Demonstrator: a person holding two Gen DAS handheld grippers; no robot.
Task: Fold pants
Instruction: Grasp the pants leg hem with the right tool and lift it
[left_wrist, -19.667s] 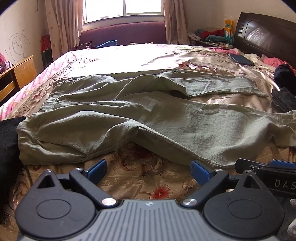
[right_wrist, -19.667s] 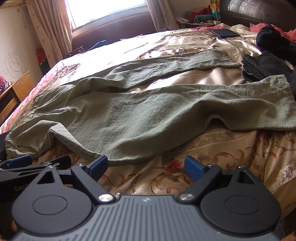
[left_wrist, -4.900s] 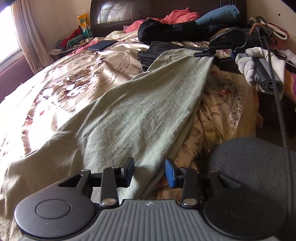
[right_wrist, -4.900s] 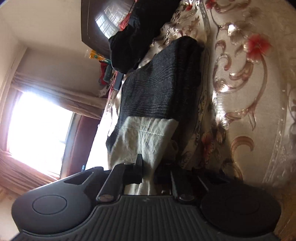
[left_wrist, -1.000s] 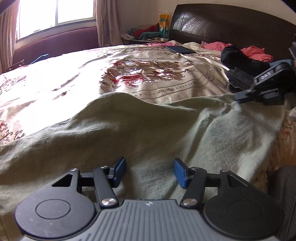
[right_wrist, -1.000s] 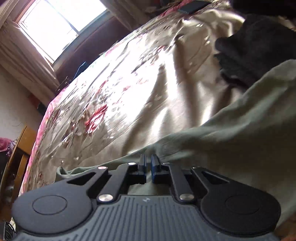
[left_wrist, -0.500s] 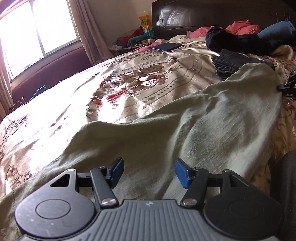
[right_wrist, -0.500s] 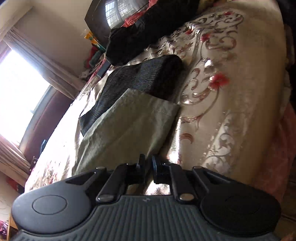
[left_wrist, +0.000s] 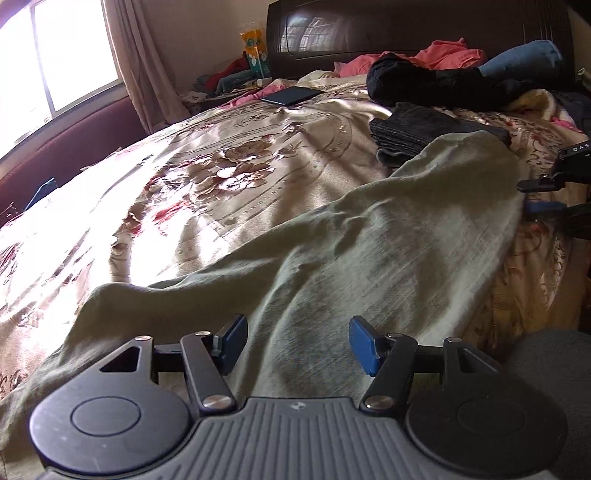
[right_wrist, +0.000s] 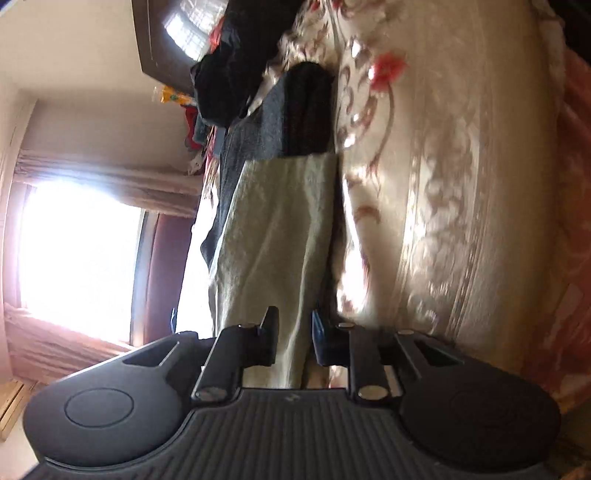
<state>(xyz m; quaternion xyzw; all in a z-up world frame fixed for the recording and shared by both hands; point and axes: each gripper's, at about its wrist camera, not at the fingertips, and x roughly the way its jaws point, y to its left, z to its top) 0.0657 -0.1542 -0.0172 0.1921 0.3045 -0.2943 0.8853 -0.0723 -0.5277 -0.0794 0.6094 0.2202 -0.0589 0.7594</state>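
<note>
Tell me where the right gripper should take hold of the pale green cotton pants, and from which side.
Grip the hem end of the pale green cotton pants, probably at its corner beside the folded dark grey garment. Come in from the bed's near edge, jaws flat to the bedspread: there the cloth lies thin with a free edge.

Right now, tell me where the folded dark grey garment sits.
In the left wrist view the folded dark grey garment lies at upper right on the floral bedspread, under the far end of the green pants, before the headboard's black clothes pile.

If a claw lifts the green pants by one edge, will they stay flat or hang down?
The green pants would likely hang limp: thin cloth, wrinkled, draping over the bed edge. Probably light. They may slide on the shiny bedspread.
</note>
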